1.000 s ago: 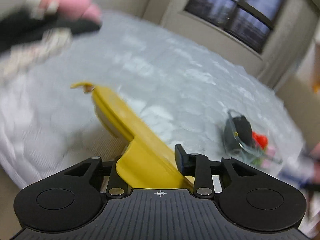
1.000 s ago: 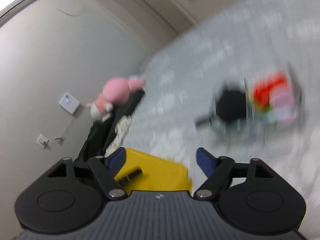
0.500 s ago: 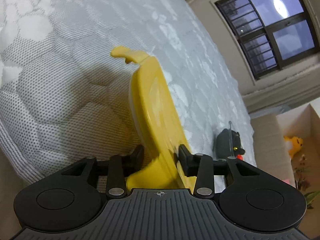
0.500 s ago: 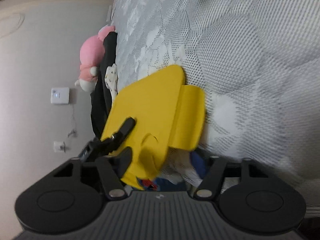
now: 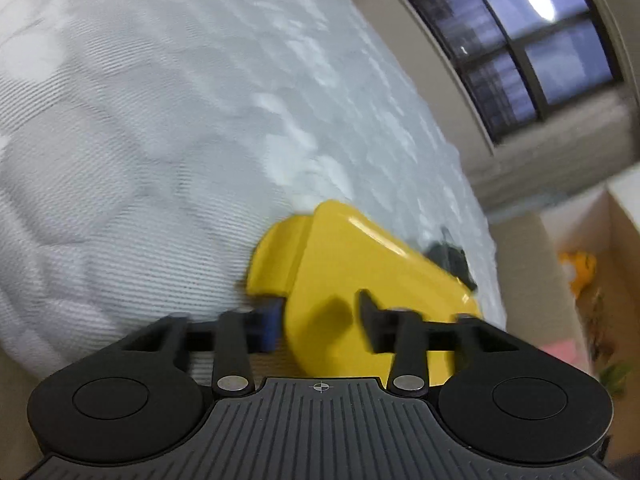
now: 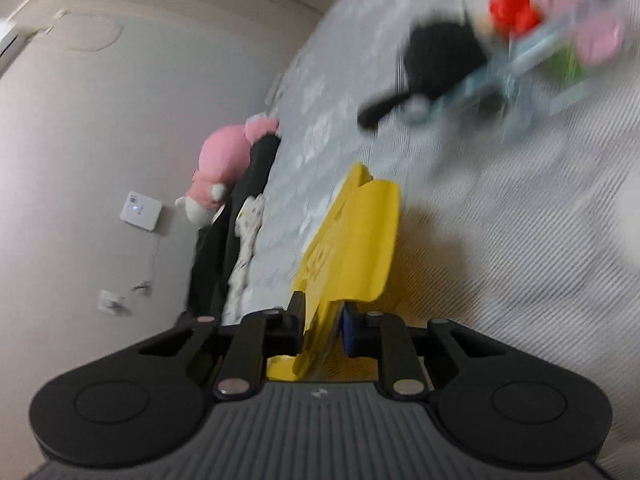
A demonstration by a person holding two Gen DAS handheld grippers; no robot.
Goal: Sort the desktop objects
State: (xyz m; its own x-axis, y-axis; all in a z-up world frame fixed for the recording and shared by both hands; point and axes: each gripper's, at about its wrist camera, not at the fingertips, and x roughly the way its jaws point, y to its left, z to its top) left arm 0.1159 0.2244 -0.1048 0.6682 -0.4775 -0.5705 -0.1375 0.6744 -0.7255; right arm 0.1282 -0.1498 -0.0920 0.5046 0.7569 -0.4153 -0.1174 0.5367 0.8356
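The quilted mattress (image 6: 520, 240) carries a clear tray (image 6: 532, 64) of blurred items toward its far side. The yellow lid (image 6: 352, 248) is held above the near edge. The right gripper (image 6: 322, 328) pinches it edge-on. The left gripper (image 5: 320, 320) stands spread, the lid between its fingers.

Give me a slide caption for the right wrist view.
Right gripper clamps a yellow plastic piece edge-on above the quilted mattress.

A glossy yellow plastic lid (image 6: 352, 248) with a flat side tab stands on edge, tilted toward one o'clock above the bed.
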